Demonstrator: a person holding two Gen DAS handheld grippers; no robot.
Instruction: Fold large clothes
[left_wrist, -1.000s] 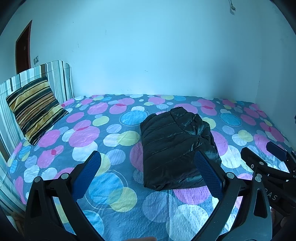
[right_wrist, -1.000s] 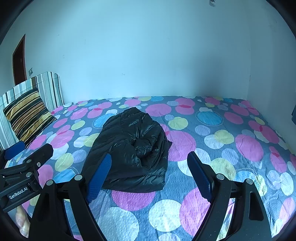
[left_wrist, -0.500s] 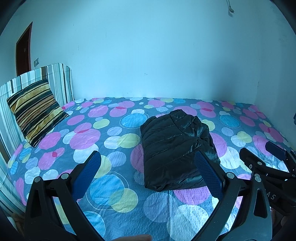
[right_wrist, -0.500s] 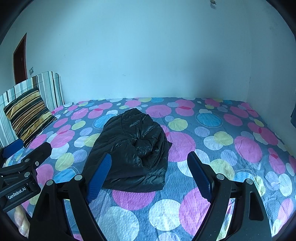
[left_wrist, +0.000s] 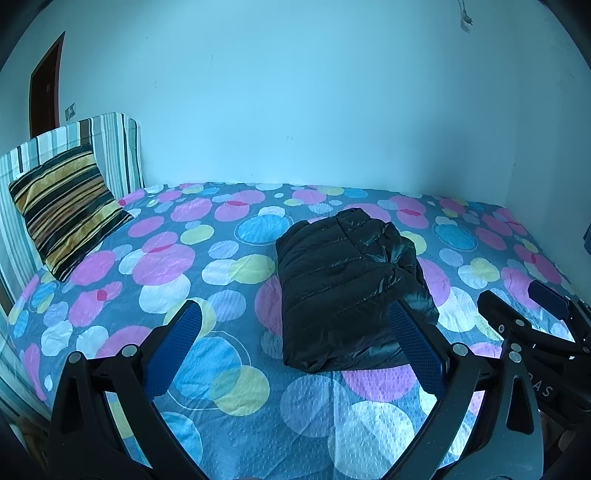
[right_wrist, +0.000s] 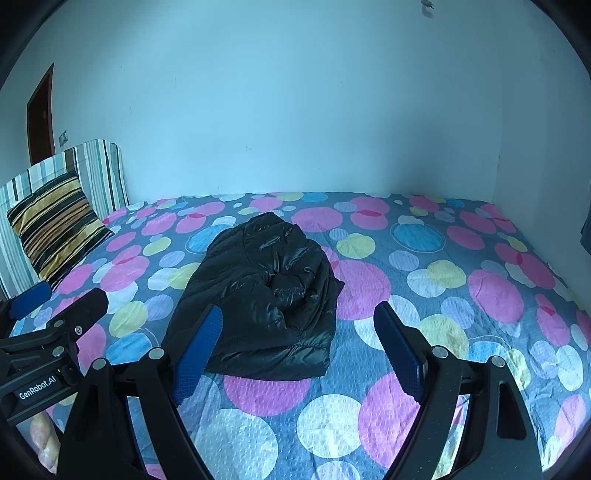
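Observation:
A black puffer jacket lies folded into a compact bundle on the bed, also seen in the right wrist view. My left gripper is open and empty, held above the bed's near edge, short of the jacket. My right gripper is open and empty, also short of the jacket, to its near right. The right gripper shows at the right edge of the left wrist view, and the left gripper at the left edge of the right wrist view.
The bed has a grey sheet with coloured circles. A striped cushion leans on a striped headboard at the left. Walls close the bed at the back and right. A dark door is at far left.
Both grippers have drawn back and risen a little from the jacket. The jacket has not moved. Both stay open.

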